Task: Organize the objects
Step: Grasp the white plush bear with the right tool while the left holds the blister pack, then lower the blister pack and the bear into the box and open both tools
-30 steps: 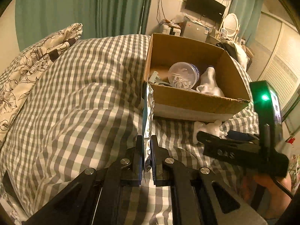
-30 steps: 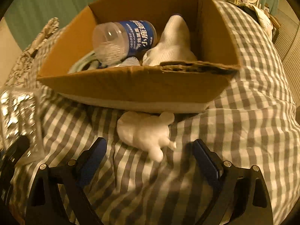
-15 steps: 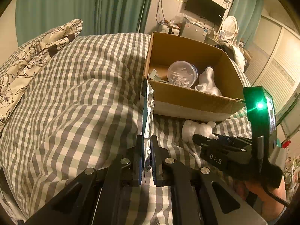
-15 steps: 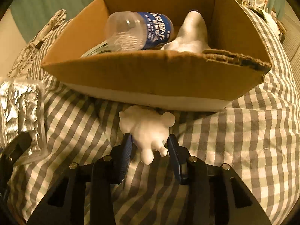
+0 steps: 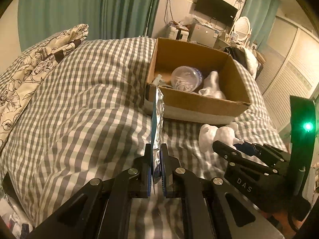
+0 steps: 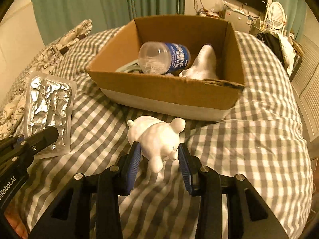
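My left gripper (image 5: 156,153) is shut on a flat silver foil packet (image 5: 158,119), held edge-on above the bed; the packet also shows in the right wrist view (image 6: 48,115). My right gripper (image 6: 159,155) is shut on a white bear figurine (image 6: 156,137), lifted above the checked bedspread; the figurine also shows in the left wrist view (image 5: 217,137). An open cardboard box (image 6: 169,93) lies ahead of both grippers. It holds a clear water bottle with a blue label (image 6: 163,59), a white figure (image 6: 201,65) and a pale green item.
The box (image 5: 199,103) sits on a grey-checked bedspread (image 5: 79,99). A floral pillow (image 5: 35,59) lies at the far left. Teal curtains, a wall TV, a dresser and a mirror stand behind the bed. A louvred wardrobe is at the right.
My right gripper closed on the white bear and lifted it off the bedspread, pulling back from the box. My left gripper kept hold of the foil packet and rose slightly.
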Demonstrator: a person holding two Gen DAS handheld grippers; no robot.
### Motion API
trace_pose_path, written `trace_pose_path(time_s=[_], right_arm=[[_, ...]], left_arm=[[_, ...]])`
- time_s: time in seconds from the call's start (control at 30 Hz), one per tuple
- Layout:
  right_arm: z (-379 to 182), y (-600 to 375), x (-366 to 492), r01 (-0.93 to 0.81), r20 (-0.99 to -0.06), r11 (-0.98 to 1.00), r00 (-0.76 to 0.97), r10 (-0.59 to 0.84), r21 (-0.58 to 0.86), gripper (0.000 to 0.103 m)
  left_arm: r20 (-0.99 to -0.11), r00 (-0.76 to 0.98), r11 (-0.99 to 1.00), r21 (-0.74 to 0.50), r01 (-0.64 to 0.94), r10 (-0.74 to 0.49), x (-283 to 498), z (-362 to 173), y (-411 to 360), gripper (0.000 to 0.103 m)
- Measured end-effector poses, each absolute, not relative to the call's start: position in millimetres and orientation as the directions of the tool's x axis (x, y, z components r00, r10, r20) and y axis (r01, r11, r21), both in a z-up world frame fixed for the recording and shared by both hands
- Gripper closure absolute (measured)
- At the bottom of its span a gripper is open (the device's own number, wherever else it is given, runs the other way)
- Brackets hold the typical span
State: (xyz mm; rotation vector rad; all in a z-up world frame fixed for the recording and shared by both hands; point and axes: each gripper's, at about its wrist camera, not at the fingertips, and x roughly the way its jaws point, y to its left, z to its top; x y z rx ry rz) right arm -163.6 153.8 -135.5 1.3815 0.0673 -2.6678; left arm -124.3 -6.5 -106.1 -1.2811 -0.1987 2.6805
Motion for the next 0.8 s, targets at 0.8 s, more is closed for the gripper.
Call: trace_pose_path(time_s=[0.8], right_arm=[[38.2, 194.4, -151.0, 0.175, -0.536, -0.985, -0.832, -0.142, -0.01, 0.065]], left_arm=[[-0.614, -0.764, -0.979, -0.092, -0.182, 0.199, -191.4, 11.7, 45.7, 0.096]])
